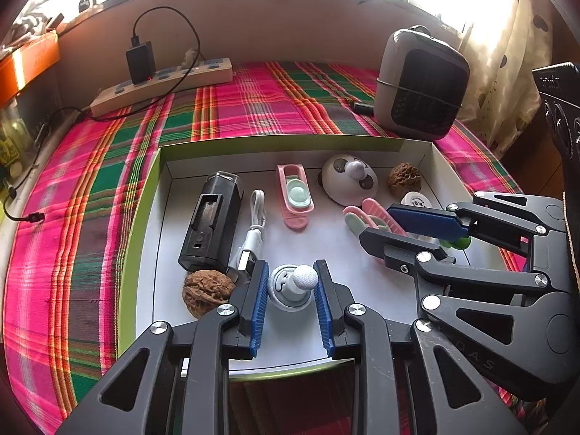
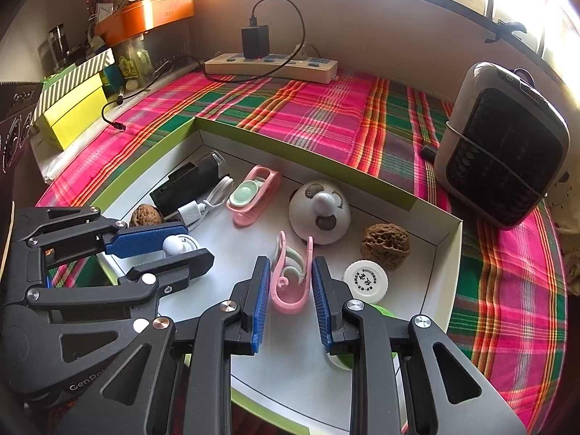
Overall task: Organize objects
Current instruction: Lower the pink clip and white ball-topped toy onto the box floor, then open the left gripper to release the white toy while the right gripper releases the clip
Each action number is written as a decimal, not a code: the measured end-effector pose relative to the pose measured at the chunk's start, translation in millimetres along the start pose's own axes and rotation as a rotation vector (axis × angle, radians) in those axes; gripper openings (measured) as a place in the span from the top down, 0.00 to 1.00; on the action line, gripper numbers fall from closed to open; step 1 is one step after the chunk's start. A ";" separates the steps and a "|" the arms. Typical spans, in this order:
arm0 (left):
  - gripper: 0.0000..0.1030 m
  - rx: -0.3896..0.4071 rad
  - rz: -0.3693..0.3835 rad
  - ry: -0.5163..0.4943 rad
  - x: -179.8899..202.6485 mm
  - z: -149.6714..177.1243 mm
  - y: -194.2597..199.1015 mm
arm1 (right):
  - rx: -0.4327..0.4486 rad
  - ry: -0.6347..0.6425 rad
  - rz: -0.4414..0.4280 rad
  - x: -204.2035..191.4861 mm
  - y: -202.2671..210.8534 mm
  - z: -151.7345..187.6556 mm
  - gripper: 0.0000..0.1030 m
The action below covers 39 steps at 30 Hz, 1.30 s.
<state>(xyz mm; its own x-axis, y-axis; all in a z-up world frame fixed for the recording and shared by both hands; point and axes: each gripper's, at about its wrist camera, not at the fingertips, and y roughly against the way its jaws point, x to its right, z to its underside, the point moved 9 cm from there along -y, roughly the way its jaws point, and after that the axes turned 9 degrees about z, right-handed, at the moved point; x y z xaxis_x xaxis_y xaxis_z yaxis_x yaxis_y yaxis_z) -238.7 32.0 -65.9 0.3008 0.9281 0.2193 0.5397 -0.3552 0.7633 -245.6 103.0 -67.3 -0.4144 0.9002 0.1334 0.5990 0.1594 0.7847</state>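
Landmark: white tray (image 1: 380,282) with green outer wall, lying on the plaid cloth (image 1: 90,195) of the tabletop; every place below is given against this tray.
Tray, left end: black device (image 1: 212,223) lying flat near the left wall; a walnut (image 1: 206,291) at its near end; white USB cable (image 1: 253,224) just beside it on the right.
Left tongs (image 1: 291,290): inside the tray's near-left part, jaws apart, straddling a small grey-white suction hook (image 1: 290,286). The blue pads (image 1: 258,308) sit close to its sides; whether they touch yet, cannot tell.
Tray, middle: pink clip (image 1: 293,195) with pale green inset, toward the far wall; panda-faced dome (image 1: 348,179) to its right.
Right tongs (image 2: 290,290): inside the tray's near-right part, jaws apart, set either side of a pink-and-green looped clip (image 2: 291,279). Pads close, no clear squeeze.
Tray, right end: second walnut (image 2: 385,242) near the right wall; white round cap (image 2: 365,280) nearer, just beside the right tongs.
Beyond the tray: power strip (image 1: 163,85) far left, small heater (image 1: 422,81) far right.
Step in hand (judgement): both tongs positioned for a grasp, one item each; sorting itself appears not yet begun.
Next move calls for (judgement): closing squarely on each piece. The hook is rounded and may roll off the pads; the looped clip is thin and springy, so grip across its broad sides. Lift clear of the neighbours.
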 end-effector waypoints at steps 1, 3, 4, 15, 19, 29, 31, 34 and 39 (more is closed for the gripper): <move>0.77 0.000 0.000 0.000 0.2 -0.2 0.0 | 0.000 0.000 0.000 -0.4 -0.1 -0.4 0.76; 0.77 0.000 -0.001 0.000 0.3 0.1 -0.4 | 0.000 -0.001 0.002 -0.4 -0.1 -0.5 0.76; 0.77 0.000 -0.001 0.000 0.5 -0.2 -0.2 | 0.000 0.000 0.003 -0.3 0.0 -0.3 0.76; 0.77 -0.001 -0.003 0.000 1.6 0.0 -0.3 | 0.000 -0.004 0.008 0.5 -1.1 -0.2 0.76; 0.77 -0.001 -0.003 0.001 2.5 -0.3 -0.6 | 0.002 -0.012 0.006 0.5 0.1 0.5 0.76; 0.74 -0.005 -0.001 0.007 1.2 1.3 0.8 | 0.004 -0.028 0.015 2.6 1.8 0.8 0.73; 0.73 -0.006 0.000 0.010 0.9 1.9 1.4 | 0.003 -0.033 0.014 2.9 1.9 0.5 0.72; 0.73 -0.004 -0.005 0.013 0.7 2.4 3.0 | 0.005 -0.039 0.015 4.2 2.5 0.2 0.71; 0.73 0.003 -0.018 0.020 -1.4 4.0 8.5 | 0.010 -0.058 0.012 5.8 4.9 0.5 0.67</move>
<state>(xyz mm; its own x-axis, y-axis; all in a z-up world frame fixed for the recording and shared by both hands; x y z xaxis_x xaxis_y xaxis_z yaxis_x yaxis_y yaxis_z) -231.4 27.3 -62.1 0.2755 0.9364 0.2174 0.5474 -0.3387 0.7652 -244.7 109.1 -63.0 -0.3666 0.9242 0.1072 0.6108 0.1521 0.7770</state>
